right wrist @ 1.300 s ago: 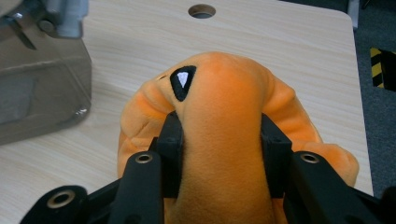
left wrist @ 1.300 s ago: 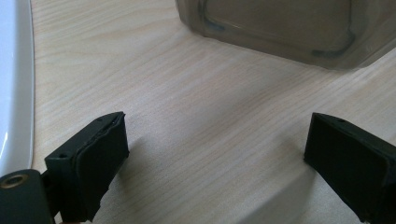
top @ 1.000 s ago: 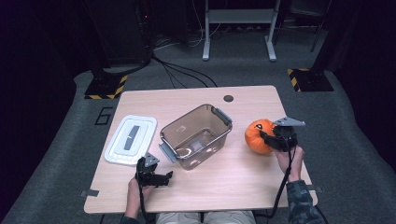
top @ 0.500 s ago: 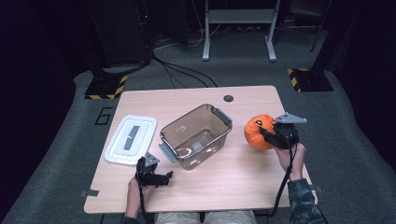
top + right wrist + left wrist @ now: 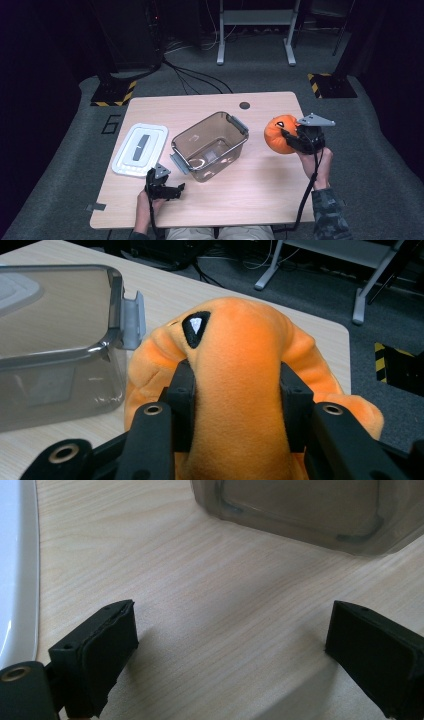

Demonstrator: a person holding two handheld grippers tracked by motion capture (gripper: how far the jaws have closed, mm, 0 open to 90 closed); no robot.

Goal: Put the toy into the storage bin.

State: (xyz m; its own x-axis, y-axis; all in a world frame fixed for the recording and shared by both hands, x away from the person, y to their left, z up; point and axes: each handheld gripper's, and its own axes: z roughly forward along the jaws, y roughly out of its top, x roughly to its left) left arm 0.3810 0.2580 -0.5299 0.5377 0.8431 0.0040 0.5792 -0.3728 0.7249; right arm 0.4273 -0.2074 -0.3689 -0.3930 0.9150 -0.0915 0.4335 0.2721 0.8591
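While my right gripper pinched the pumpkin, its jaws pressed deep into the soft orange plush from both sides, so the toy bulged up between them. My right hand came in from the table's near right corner, forearm angled forward and a little inward, wrist raised so that the gripper pointed left toward the tub. From above, the pumpkin looked clear of the tabletop, over the right edge and just beside the tub's grey latch. Through the right gripper view, a black-and-white eye patch faced up at me, with the tub wall close on the left.

My left gripper sat low near the front edge, jaws spread wide with nothing between them but bare wood. My left hand gripped it from behind, wrist flat, gripper aimed right and slightly forward at the tub's near corner. The white lid lay flat just left of the tub, its rim showing at the left edge of the left gripper view.
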